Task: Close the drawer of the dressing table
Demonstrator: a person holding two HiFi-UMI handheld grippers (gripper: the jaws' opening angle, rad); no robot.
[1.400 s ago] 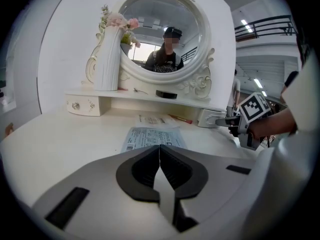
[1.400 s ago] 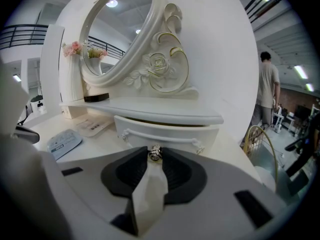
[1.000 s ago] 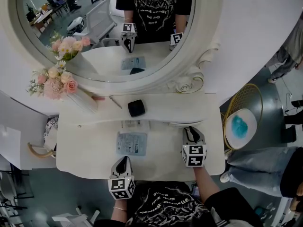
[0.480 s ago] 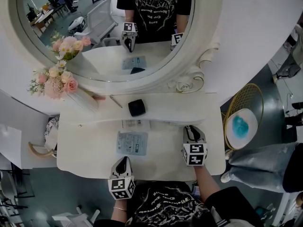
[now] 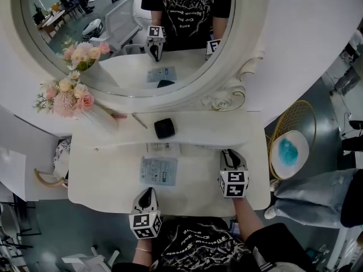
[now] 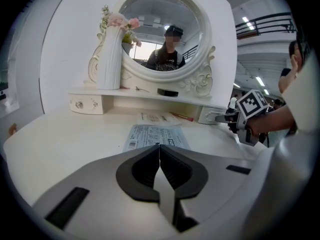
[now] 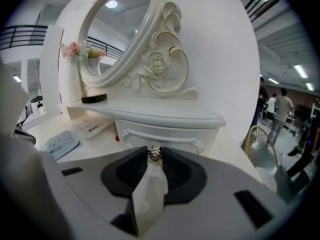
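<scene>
**Right gripper (image 7: 155, 152) clamped on the drawer (image 7: 165, 133) knob (image 7: 155, 153)**

The small white drawer sits under the right end of the dressing table's raised shelf (image 5: 215, 130), below the carved rose at the foot of the oval mirror (image 5: 130, 33). The right gripper's fingers are closed on the drawer's small metal knob, which is pinched at their very tips. From the head view, this gripper reaches in over the right side of the bench (image 5: 102, 180).

The left gripper (image 5: 148, 192) is at the bench's front edge, well apart from the drawer. Its fingers are pressed together with nothing between them (its own view shows the dark pads meeting along one line).

A printed packet (image 5: 158, 171) lies flat on the bench just ahead of the left gripper. On the shelf are a black case (image 5: 164, 128) and, at the left end, a white vase of pink flowers (image 5: 71, 98).
</scene>
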